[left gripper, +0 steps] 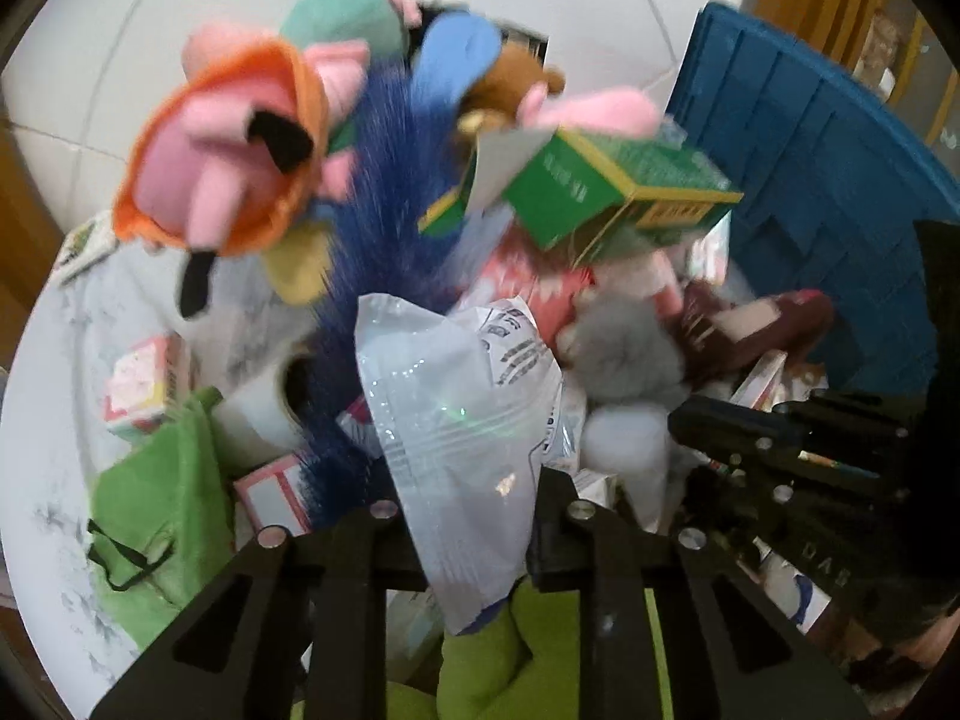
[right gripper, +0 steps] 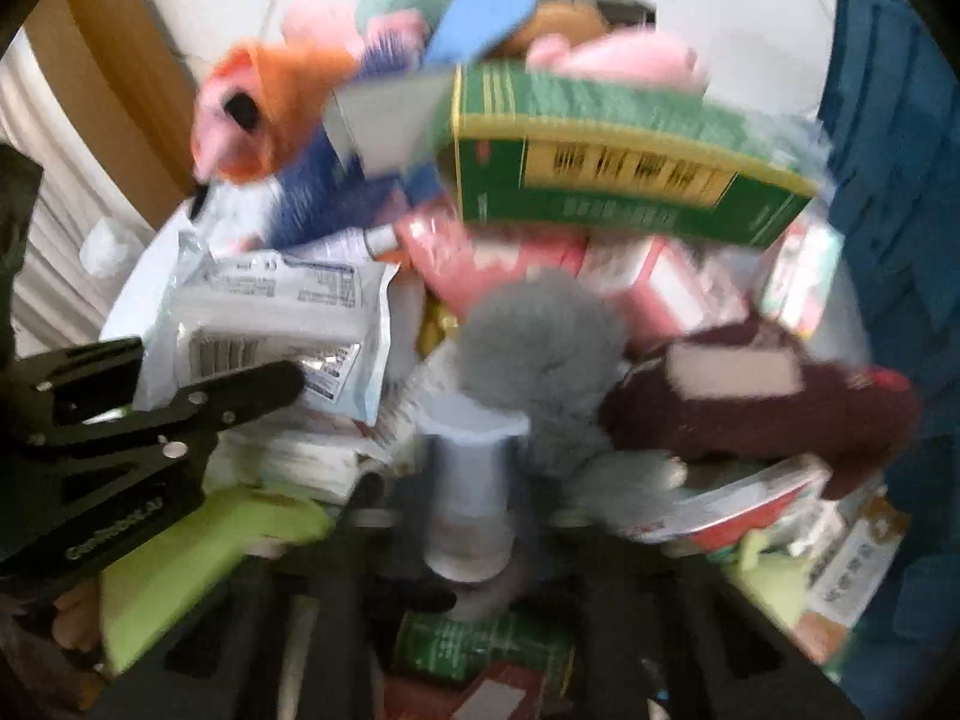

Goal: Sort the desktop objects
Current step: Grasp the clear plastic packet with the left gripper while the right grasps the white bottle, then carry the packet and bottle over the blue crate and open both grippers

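Left gripper (left gripper: 474, 516) on crinkly plastic packet (left gripper: 456, 420)

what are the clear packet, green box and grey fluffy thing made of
Clear packet: thin glossy plastic film, going by its glints and creases. Green box: printed cardboard, with sharp folded edges. Grey fluffy thing: probably soft synthetic fur; blur hides detail.

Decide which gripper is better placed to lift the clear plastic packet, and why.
Left: the left gripper pinches the plastic packet between its fingers; the right gripper is shut beside the grey pompom.
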The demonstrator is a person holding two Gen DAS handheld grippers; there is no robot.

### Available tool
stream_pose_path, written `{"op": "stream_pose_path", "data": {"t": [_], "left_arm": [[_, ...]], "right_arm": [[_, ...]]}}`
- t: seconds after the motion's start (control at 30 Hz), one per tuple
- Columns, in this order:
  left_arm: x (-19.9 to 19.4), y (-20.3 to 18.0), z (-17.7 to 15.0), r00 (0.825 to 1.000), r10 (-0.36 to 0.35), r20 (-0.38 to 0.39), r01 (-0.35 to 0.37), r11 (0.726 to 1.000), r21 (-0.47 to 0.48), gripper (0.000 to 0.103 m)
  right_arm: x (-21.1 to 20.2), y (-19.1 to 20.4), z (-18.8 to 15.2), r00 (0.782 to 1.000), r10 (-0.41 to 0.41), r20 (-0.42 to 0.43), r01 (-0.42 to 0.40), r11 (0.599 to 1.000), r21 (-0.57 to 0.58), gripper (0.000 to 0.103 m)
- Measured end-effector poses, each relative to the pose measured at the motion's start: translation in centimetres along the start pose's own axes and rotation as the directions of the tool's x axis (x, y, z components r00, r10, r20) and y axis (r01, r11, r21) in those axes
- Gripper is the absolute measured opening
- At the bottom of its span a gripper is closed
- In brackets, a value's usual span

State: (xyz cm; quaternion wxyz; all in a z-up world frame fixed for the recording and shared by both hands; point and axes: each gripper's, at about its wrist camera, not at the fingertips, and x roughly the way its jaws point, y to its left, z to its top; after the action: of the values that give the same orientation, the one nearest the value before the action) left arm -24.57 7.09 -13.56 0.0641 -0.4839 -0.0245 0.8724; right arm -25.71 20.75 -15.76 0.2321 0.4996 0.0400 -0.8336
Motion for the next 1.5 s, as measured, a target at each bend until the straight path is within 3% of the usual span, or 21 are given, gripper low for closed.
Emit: {"op": "stream_pose_path", "data": {"t": [0.13,0.2,0.27,0.33,0.47,0.63,0.73,0.9,1.1,1.33,1.5], "left_arm": [[-2.0,0.1,-0.4,0.998,0.035,0.049,-0.035,0.999,-0.012,0.02],[-2.7,0.6,-0.7,0.996,0.062,0.064,-0.06,0.998,-0.027,0.02],[-3.3,1.1,-1.1,0.991,0.107,0.075,-0.104,0.994,-0.038,0.02],[-3.4,1.6,-1.4,0.988,0.137,0.067,-0.134,0.99,-0.044,0.02],[-3.0,2.4,-2.5,0.986,0.16,0.04,-0.158,0.986,-0.058,0.02],[-3.7,2.4,-2.7,0.984,0.166,0.059,-0.163,0.985,-0.06,0.02],[-5.1,1.9,-2.6,0.98,0.172,0.098,-0.167,0.984,-0.056,0.02],[-7.7,0.1,-2.0,0.972,0.157,0.175,-0.153,0.988,-0.037,0.02],[-11.8,-4.2,-1.2,0.949,0.121,0.29,-0.129,0.992,0.009,0.02],[-15.5,-12.2,0.5,0.913,0.019,0.409,-0.069,0.992,0.108,0.02],[-17.1,-19.4,2.5,0.887,-0.065,0.458,-0.019,0.984,0.178,0.02]], "right_arm": [[-1.6,0.0,0.1,1.0,-0.012,0.002,0.012,1.0,-0.014,0.006],[-1.9,-0.2,-0.4,1.0,-0.005,-0.008,0.005,1.0,-0.004,0.017],[-1.4,-0.2,-1.1,0.999,0.013,-0.037,-0.013,1.0,-0.008,0.049],[-0.1,0.3,-2.1,0.997,0.035,-0.069,-0.037,0.999,-0.021,0.057],[2.1,0.6,-2.7,0.994,0.066,-0.091,-0.067,0.998,0.001,0.056],[4.4,-0.7,-2.8,0.991,0.075,-0.11,-0.069,0.996,0.053,0.049],[2.2,-0.5,-2.8,0.997,0.054,-0.057,-0.052,0.998,0.042,0.049],[-5.0,1.0,-2.3,0.995,0.031,0.094,-0.029,0.999,-0.026,0.049],[-13.8,0.8,-1.0,0.957,-0.004,0.292,0.019,0.999,-0.047,0.049],[-24.8,-1.9,-1.7,0.866,-0.099,0.49,0.127,0.992,-0.025,0.049],[-30.8,-6.0,-2.9,0.809,-0.184,0.559,0.193,0.98,0.043,0.049]]}}
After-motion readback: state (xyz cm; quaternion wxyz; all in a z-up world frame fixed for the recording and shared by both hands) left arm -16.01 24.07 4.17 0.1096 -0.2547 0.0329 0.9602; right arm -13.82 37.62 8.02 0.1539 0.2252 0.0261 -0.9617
